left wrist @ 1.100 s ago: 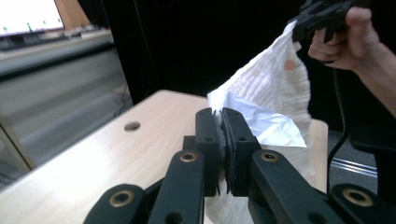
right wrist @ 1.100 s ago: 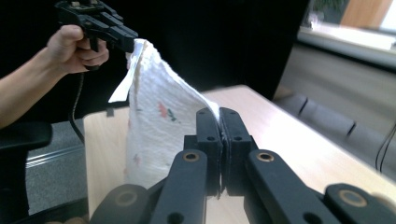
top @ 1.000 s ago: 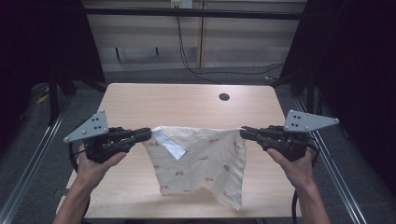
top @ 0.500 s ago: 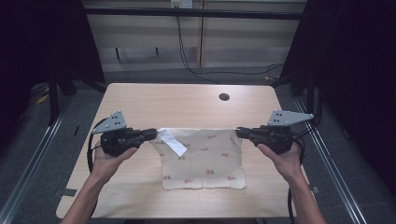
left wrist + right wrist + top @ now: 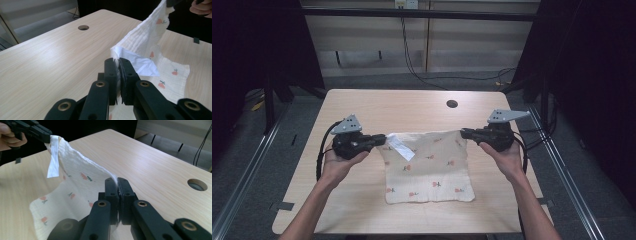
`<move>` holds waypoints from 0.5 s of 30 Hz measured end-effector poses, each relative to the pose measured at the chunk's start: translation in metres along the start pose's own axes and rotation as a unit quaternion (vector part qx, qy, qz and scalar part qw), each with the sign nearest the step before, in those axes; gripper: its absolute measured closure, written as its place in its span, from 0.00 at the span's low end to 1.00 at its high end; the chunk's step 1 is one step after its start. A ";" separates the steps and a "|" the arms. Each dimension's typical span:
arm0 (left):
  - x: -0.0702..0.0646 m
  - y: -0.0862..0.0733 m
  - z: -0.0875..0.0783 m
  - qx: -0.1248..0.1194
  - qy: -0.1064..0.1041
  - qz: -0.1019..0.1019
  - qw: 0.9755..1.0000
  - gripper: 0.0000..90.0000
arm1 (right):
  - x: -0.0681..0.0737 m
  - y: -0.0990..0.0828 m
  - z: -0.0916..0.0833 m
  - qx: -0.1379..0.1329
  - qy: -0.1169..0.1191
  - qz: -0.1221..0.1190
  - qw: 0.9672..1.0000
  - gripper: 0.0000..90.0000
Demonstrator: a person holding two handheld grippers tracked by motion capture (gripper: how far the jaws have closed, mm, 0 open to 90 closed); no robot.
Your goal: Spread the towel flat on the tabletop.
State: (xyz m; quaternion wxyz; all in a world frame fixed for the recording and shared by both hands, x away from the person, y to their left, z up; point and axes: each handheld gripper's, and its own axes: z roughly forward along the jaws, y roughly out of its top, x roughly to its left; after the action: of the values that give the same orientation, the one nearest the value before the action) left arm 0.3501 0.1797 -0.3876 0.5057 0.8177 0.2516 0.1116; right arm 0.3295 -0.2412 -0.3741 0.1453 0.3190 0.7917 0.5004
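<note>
From above, the left gripper (image 5: 379, 139) and right gripper (image 5: 464, 133) each pinch a top corner of the cloth (image 5: 429, 170), whose lower half lies on the table (image 5: 362, 107).

Left gripper view: jaws clamped on fabric beside a white tag (image 5: 140, 63); a thin hold could slip.

Right gripper view: jaws clamped too, pinch point hidden.

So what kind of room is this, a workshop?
Probably a lab recording booth: a bare wooden table inside dark curtains and metal rails, where handheld grippers lay a cloth.
</note>
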 end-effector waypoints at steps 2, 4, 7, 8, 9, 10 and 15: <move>0.013 0.000 0.010 0.013 0.008 -0.014 1.000 0.95 | -0.011 -0.001 0.010 0.009 -0.005 0.011 1.000 0.98; 0.021 -0.002 0.018 0.024 0.006 -0.025 0.999 0.95 | -0.016 -0.001 0.016 0.017 -0.004 0.014 1.000 0.98; 0.031 -0.006 0.030 0.032 0.015 -0.037 0.999 0.94 | -0.025 -0.002 0.025 0.027 -0.012 0.017 0.999 0.97; 0.033 -0.006 0.032 0.028 0.016 -0.042 0.999 0.94 | -0.028 -0.002 0.030 0.032 -0.017 0.016 0.999 0.97; 0.033 -0.006 0.032 0.028 0.016 -0.042 0.999 0.93 | -0.028 -0.002 0.030 0.032 -0.017 0.016 0.999 0.97; 0.039 -0.004 0.038 0.031 0.025 -0.053 0.998 0.89 | -0.034 -0.003 0.037 0.036 -0.029 0.024 0.999 0.89; 0.045 0.005 0.035 0.018 0.045 -0.067 0.997 0.73 | -0.044 -0.004 0.039 0.021 -0.051 0.046 0.997 0.85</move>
State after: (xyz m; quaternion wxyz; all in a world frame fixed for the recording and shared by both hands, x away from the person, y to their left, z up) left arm 0.4045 0.1746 -0.4026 0.4852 0.8023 0.3300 0.1096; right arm 0.3825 -0.2439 -0.3995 0.1554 0.3828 0.7781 0.4731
